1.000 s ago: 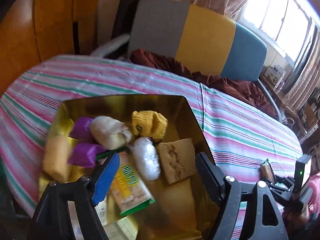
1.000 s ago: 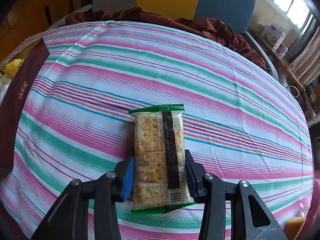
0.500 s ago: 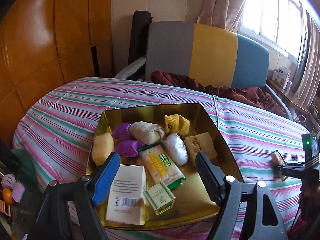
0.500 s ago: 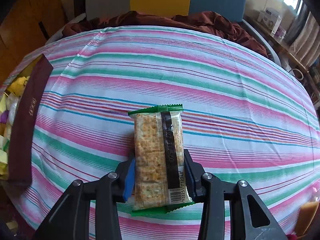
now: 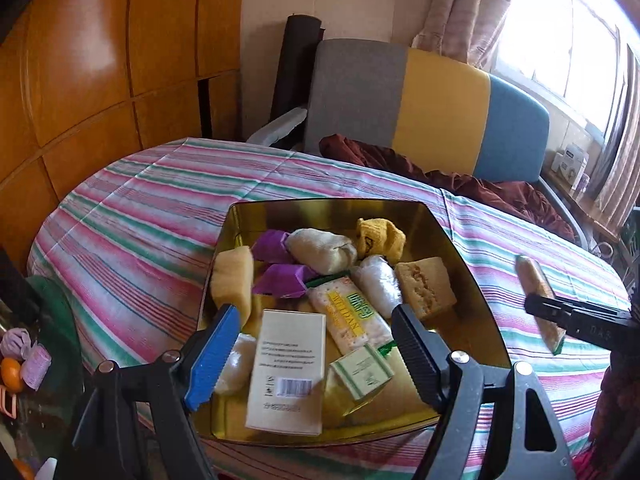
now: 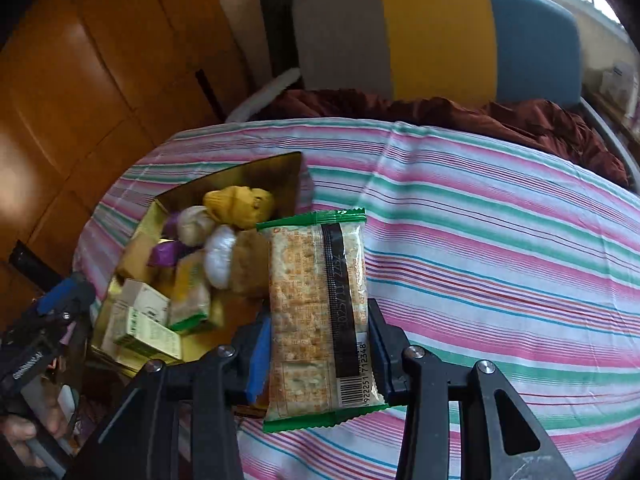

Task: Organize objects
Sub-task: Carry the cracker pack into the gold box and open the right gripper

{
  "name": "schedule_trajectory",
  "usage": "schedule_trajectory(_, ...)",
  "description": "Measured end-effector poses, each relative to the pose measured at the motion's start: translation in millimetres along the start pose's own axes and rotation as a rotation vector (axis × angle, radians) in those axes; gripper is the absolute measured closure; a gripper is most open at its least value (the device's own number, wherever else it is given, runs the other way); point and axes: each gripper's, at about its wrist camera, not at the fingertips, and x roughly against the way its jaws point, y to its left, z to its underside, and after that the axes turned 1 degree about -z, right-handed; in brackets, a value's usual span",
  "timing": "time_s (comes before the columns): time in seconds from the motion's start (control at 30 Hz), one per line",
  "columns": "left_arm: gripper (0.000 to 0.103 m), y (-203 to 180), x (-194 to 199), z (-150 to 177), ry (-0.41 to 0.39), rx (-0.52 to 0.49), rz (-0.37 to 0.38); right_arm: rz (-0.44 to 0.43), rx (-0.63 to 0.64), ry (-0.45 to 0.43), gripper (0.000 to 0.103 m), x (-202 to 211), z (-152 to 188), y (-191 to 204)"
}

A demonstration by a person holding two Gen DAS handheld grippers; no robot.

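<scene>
A gold tray (image 5: 472, 280) on the striped tablecloth holds a white box (image 5: 288, 364), a small green box (image 5: 362, 368), a cracker pack (image 5: 352, 316), purple wrappers and several pastries. My left gripper (image 5: 316, 344) hovers open over the tray's near edge with nothing between its fingers. My right gripper (image 6: 320, 344) is shut on a green-edged cracker pack (image 6: 320, 300), held in the air just right of the tray (image 6: 256, 172). In the left wrist view that held cracker pack (image 5: 534, 280) shows edge-on at the right. The left gripper's blue pad (image 6: 60, 292) appears at the tray's left.
A chair with a grey, yellow and blue back (image 5: 440, 108) stands behind the table, with a maroon cloth (image 5: 460, 176) draped on it. Wooden wall panels (image 5: 100, 80) rise at the left. Small clutter (image 5: 28, 356) lies off the table's left edge. Bare striped cloth (image 6: 500, 260) spreads to the right.
The right gripper has lifted the cracker pack off the cloth and swung left to the tray. The left gripper has drawn back, so the whole tray now shows.
</scene>
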Motion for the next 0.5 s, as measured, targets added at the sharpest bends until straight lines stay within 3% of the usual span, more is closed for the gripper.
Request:
schedule_trajectory(0.27, 0.024, 41.1, 3.9, 8.6, 0.003, 0.070, -0.028, -0.041, 0.150, 0.080, 0.060, -46.8, 9.1, 78.1)
schedule_trajectory(0.33, 0.029, 50.2, 4.2, 12.2, 0.018, 0.084, -0.026, -0.031, 0.179, 0.111, 0.060, -59.9, 14.8, 87.9)
schedule_trajectory(0.5, 0.029, 60.3, 2.4, 19.8, 0.037, 0.090, -0.048, 0.019, 0.242, 0.154, 0.058, -78.2, 29.7, 94.6)
